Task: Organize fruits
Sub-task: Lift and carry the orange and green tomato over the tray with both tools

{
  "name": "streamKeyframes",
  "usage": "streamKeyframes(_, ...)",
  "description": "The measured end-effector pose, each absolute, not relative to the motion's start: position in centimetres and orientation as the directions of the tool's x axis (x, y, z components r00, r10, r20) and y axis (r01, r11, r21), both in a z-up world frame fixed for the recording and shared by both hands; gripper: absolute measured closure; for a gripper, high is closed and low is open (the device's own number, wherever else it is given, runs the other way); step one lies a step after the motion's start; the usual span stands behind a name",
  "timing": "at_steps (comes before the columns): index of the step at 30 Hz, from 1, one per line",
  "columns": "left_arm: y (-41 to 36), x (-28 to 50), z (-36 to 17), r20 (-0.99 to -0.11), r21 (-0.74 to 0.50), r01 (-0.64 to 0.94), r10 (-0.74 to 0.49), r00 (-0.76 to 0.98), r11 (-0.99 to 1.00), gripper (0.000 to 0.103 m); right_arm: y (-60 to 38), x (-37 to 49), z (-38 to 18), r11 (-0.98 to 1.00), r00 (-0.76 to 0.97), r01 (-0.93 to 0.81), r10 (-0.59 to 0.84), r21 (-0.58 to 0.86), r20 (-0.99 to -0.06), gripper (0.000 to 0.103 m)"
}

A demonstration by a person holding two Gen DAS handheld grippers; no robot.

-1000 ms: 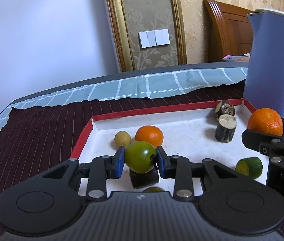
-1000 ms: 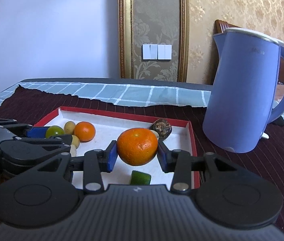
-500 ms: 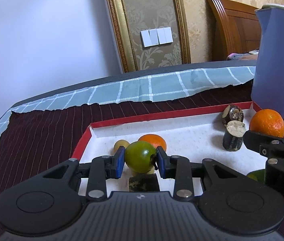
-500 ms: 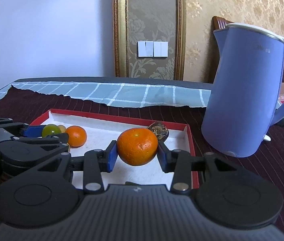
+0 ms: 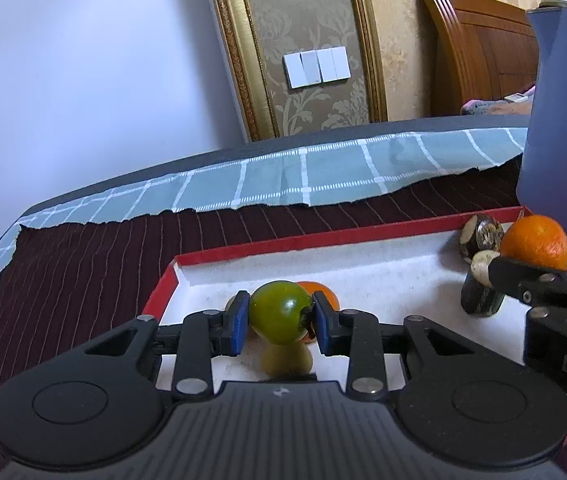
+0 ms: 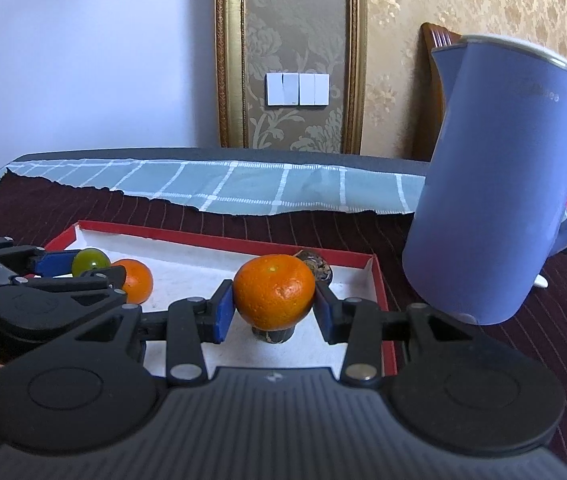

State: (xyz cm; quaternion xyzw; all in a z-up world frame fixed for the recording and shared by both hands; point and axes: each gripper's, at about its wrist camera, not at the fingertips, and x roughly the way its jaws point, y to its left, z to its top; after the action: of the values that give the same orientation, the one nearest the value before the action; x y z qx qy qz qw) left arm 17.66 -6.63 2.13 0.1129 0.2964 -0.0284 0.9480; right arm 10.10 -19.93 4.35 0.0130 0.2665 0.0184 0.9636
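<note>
My left gripper [image 5: 279,320] is shut on a green tomato [image 5: 281,311], held above the left part of a red-rimmed white tray [image 5: 323,238]. Behind the tomato lies a second orange [image 5: 323,292], mostly hidden, with a small yellowish fruit [image 5: 287,360] under the jaws. My right gripper [image 6: 271,312] is shut on an orange [image 6: 274,290] over the tray's right part [image 6: 379,292]. In the right wrist view the left gripper [image 6: 83,266] with its tomato [image 6: 90,261] shows at the left, beside the second orange [image 6: 135,280]. The held orange [image 5: 535,242] appears at the right of the left wrist view.
Two dark cut stem pieces [image 5: 481,280] stand at the tray's far right; another [image 6: 315,268] peeks behind the held orange. A tall blue kettle [image 6: 495,208] stands right of the tray on dark striped cloth [image 5: 83,264]. A checked cloth [image 6: 243,188] lies behind.
Both grippers have travelled forward over the tray with their fruit still held. The green cut fruit and a dark piece near the tray's front have slipped out of view below the grippers.
</note>
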Motion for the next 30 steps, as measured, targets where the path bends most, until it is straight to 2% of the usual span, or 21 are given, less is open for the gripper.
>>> streamKeyframes(30,-9.4,18.9,2.5,-0.558,0.172,0.139,-0.02,0.83,0.975,0.071,-21.7,12.1,3.2,0.996,0.855,0.035,0.014,0.085,-0.519,0.063)
